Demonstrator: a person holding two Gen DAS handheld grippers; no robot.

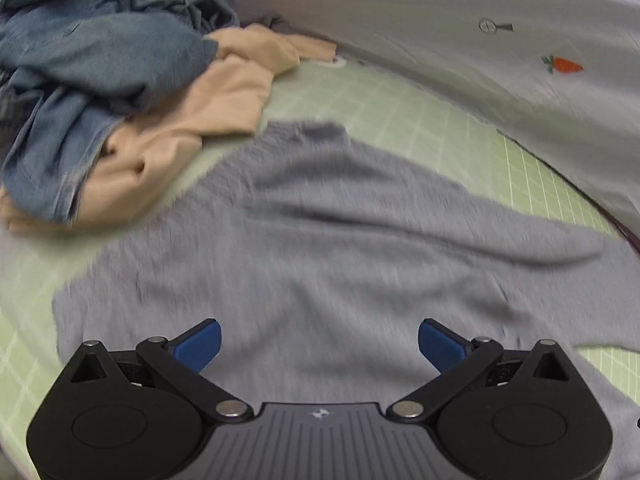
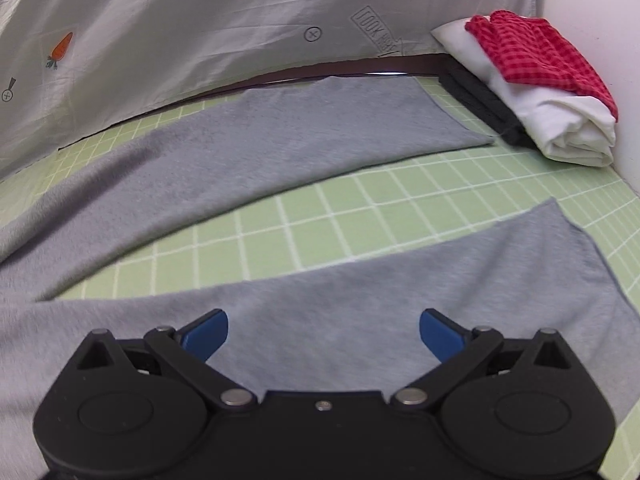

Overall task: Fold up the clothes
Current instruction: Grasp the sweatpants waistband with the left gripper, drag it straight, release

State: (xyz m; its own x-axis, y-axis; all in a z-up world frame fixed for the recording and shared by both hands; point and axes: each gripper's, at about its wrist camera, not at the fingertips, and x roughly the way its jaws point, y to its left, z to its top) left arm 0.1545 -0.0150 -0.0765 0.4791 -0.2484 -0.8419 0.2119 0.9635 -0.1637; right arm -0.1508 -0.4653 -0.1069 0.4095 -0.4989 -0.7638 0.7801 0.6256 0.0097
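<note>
Grey trousers point(image 1: 320, 248) lie spread flat on a green gridded mat point(image 1: 460, 128). My left gripper point(image 1: 319, 344) is open and empty just above the wide waist part. In the right wrist view the two grey legs point(image 2: 280, 136) run apart across the mat point(image 2: 360, 216). My right gripper point(image 2: 324, 334) is open and empty above the near leg point(image 2: 400, 288), near its hem.
A heap of blue denim point(image 1: 92, 48) and peach cloth point(image 1: 200, 120) lies at the mat's far left. Folded clothes, red checked point(image 2: 536, 52) on white point(image 2: 560, 120) on dark point(image 2: 484, 104), stack at far right. A pale printed sheet point(image 2: 200, 20) hangs behind.
</note>
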